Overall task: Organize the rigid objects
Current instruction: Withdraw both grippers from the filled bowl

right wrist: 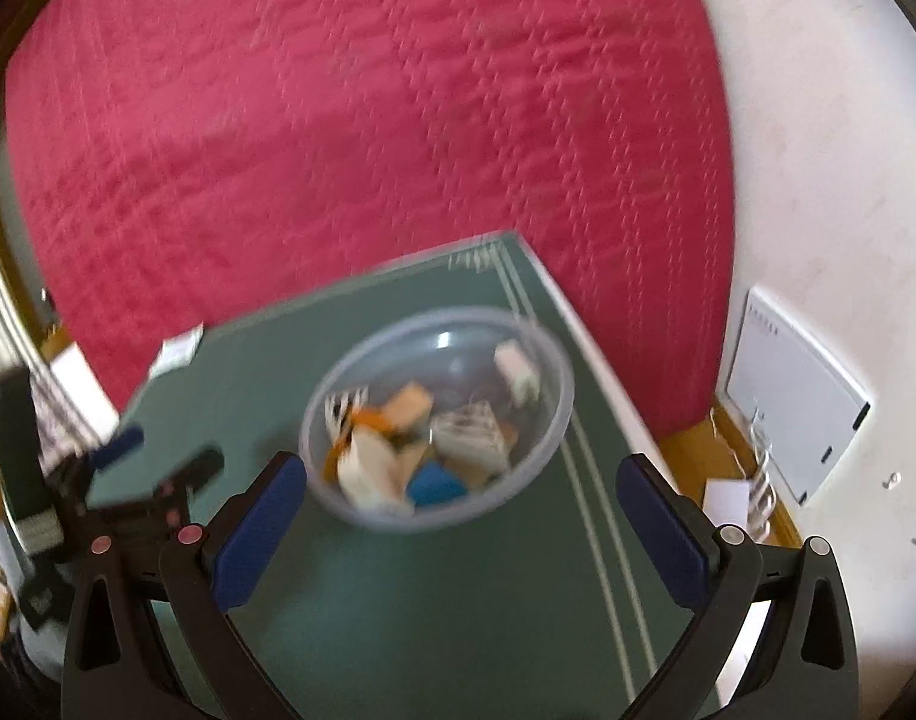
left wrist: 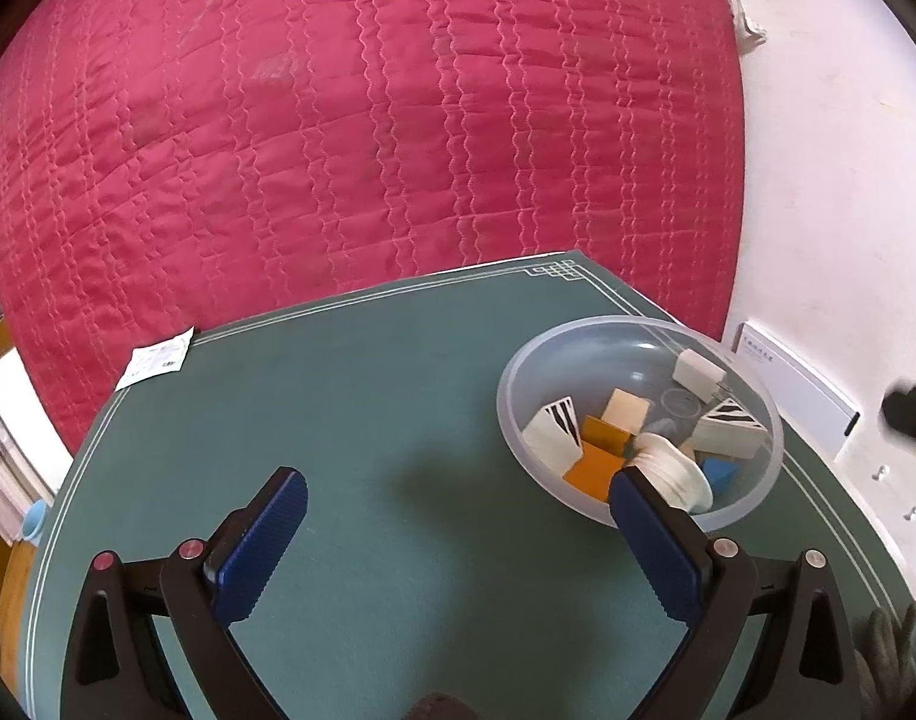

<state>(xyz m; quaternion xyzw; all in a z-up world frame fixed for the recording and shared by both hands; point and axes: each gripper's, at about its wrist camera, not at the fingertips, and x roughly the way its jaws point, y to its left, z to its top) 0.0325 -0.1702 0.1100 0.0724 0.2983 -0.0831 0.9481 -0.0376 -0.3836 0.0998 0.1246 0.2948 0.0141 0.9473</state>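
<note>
Left wrist view: the left gripper (left wrist: pixel 458 534) hangs over the green table mat (left wrist: pixel 362 420), its blue-padded jaws spread wide with nothing between them. To the right stands a clear plastic bowl (left wrist: pixel 518 414) near the mat's far right corner. The bowl holds the sorted pieces: a white block (left wrist: pixel 698 373) at the far side, a pale wooden block (left wrist: pixel 625 409), an orange block (left wrist: pixel 596 468), two white striped pieces (left wrist: pixel 555 432) (left wrist: pixel 728 429), a white spool (left wrist: pixel 674 471) and a blue block (left wrist: pixel 719 474) at the near side. The right finger's tip overlaps the bowl's near rim; contact cannot be judged. A small paper slip (left wrist: pixel 155 357) lies on the mat's far left corner. A red quilt (left wrist: pixel 362 120) fills the background.

Right wrist view (blurred): the right gripper (right wrist: pixel 461 531) is likewise wide open and empty, with the bowl (right wrist: pixel 554 420) just beyond and between its fingers. The left gripper (right wrist: pixel 158 450) appears at the left.
</note>
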